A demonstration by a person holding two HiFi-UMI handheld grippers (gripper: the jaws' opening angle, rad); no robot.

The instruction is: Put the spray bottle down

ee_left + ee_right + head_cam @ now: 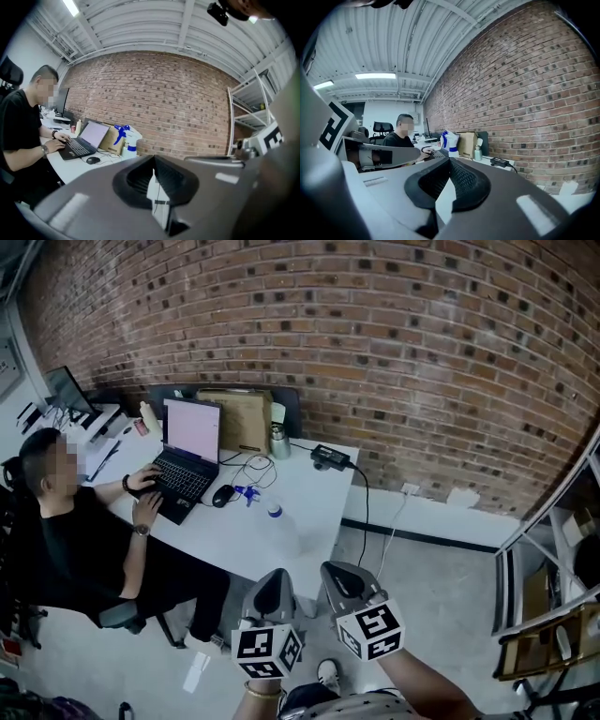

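The spray bottle [277, 524], clear with a blue trigger and a blue band, stands on the white table [314, 498] near its front edge, with nothing holding it. It also shows in the left gripper view as the spray bottle [127, 138] and in the right gripper view as the spray bottle [449, 140]. My left gripper [273, 590] and right gripper [340, 579] hang side by side over the floor, well short of the table. The left gripper [154, 163] has its jaws together and empty. The right gripper [449, 165] looks the same, pads meeting with nothing between them.
A person [70, 521] sits at the table's left side typing on a laptop [187, 463]. A mouse [223, 495], cables, a cardboard box [239, 420], a metal flask [279, 442] and a power adapter [330, 457] lie on the table. Metal shelving [553, 615] stands at the right.
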